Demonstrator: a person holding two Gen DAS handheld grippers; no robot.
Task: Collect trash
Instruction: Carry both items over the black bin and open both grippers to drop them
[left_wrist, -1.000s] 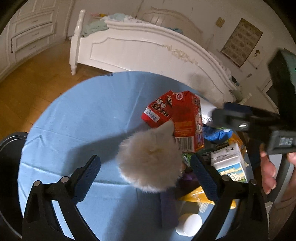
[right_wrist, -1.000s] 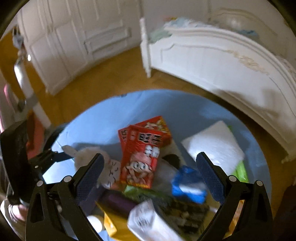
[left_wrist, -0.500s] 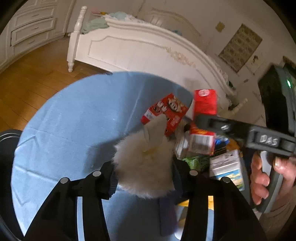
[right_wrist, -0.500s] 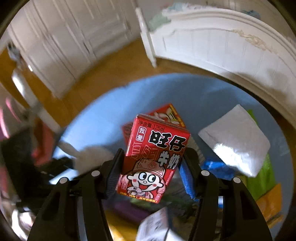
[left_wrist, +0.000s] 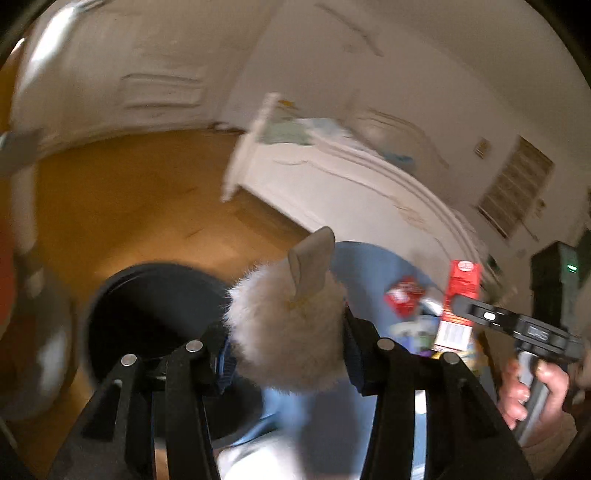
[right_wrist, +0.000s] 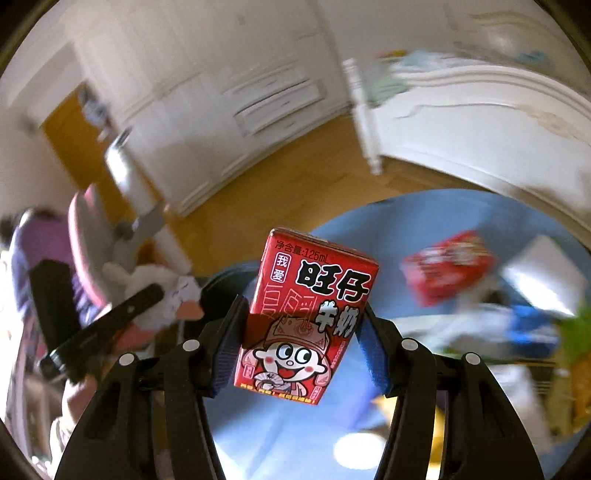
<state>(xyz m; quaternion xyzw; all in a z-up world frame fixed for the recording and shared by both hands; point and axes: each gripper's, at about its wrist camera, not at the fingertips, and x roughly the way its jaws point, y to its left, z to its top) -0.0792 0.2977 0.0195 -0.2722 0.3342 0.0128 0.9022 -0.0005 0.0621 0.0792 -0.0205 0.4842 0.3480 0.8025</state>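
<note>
The left hand-held gripper (left_wrist: 288, 354) was clamped on a fluffy white plush toy (left_wrist: 286, 332), its 2 blue pads pressed into the fur on either side. A grey ear-like tab (left_wrist: 310, 258) stood up from the top of the toy. Beyond and to the left of the toy, on the wooden floor (left_wrist: 147, 206), sat a round black bin (left_wrist: 155, 306).

The right hand-held gripper (right_wrist: 295, 354) was clamped on a red milk carton (right_wrist: 306, 325), held upright with its printed face toward the camera. In the left view, the same carton (left_wrist: 460, 306) appeared at the right, above the blue counter (left_wrist: 369, 266). A second red carton (right_wrist: 448, 266) lay on the counter (right_wrist: 424, 221), right of the held one, near blurred wrappers. A white bed (right_wrist: 480, 122) stood at the far side.
</note>
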